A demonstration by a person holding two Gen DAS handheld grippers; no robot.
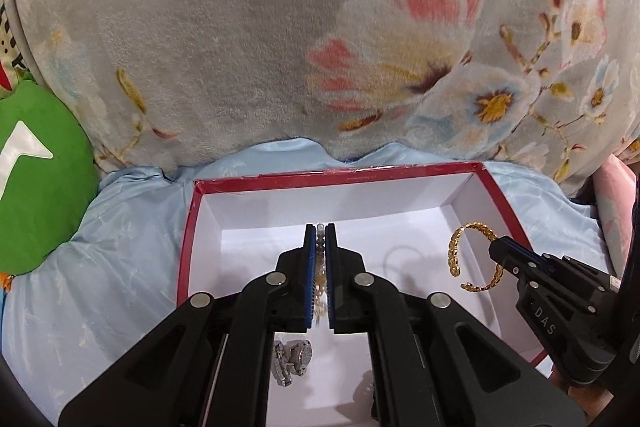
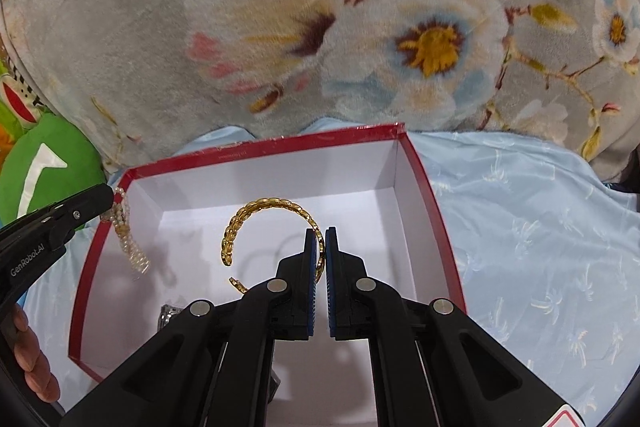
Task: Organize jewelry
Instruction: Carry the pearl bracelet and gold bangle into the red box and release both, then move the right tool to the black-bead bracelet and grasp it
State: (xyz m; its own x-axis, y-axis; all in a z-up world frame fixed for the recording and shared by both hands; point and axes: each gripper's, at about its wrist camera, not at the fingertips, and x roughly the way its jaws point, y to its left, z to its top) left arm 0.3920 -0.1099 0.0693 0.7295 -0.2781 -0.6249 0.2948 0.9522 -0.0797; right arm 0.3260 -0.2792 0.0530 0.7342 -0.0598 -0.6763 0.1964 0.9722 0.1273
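Jewelry is held over the red box, pearl strand clenched in the left tongs, gold bangle in the right tongs, where thin grips could be slipped.

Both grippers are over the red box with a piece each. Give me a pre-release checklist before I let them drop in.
1. Left gripper shut on the pale beaded bracelet: ok, beads dangle below its tip.
2. Right gripper shut on the open gold chain-link cuff bangle: ok.
3. Both pieces over the white inside of the red-rimmed cardboard box: ok for the bangle; the beads hang near the left wall, cannot tell.
4. Silver wristwatch already lying on the box floor, clear of both drops: cannot tell, grippers partly hide it.
5. Grippers apart from each other: ok.
6. Height above the floor: cannot tell.
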